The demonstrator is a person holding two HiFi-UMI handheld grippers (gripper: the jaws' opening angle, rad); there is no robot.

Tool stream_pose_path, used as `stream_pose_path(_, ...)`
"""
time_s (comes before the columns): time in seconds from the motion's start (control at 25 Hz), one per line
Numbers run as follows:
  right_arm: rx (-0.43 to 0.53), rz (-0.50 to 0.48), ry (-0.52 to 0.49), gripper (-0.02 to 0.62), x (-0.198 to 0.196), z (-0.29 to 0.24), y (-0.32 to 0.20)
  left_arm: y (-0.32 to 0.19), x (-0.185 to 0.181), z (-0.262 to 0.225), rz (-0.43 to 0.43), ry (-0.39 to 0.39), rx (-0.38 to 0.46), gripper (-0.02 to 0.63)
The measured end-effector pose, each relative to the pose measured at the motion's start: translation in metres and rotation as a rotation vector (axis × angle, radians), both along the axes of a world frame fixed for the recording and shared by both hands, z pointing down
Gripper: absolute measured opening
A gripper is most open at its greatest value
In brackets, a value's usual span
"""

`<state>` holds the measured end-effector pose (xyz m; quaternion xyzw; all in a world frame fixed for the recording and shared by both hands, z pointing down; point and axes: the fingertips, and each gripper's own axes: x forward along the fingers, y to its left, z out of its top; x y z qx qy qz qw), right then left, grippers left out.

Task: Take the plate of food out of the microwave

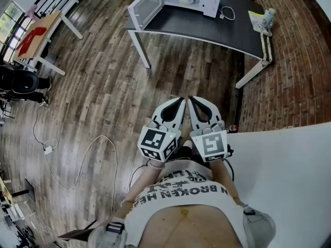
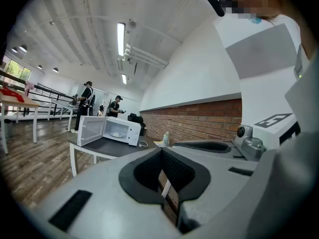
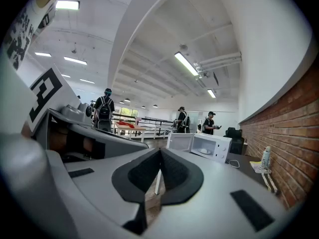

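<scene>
Though distant, boxy white microwave (image 1: 209, 2)

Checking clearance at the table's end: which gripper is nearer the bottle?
Right. The right gripper is far short of the bottle but on its side of the pair. The left gripper sits close beside it, on the side away from the bottle.
</scene>
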<state>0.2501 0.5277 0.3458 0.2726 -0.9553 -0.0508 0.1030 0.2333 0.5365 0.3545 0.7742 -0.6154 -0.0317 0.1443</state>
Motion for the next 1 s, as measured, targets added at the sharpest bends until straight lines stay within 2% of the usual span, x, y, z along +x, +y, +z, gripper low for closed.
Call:
stream_pose_path(0.52,0.002,-0.027,0.009,0.008,0.028,0.013,-0.023,-0.015,0.021,0.013,-0.037,0.003,0.002,0.008)
stream_pose_path(0.72,-0.014,-0.02,0.013,0.009,0.019,0.014,-0.036,-0.026,0.013,0.016,-0.027,-0.002,-0.013,0.008)
stream_pose_path(1.0,-0.019,0.02,0.007,0.008,-0.013,0.013,-0.083,-0.074,-0.017,0.013,0.016,0.015,0.004,0.008)
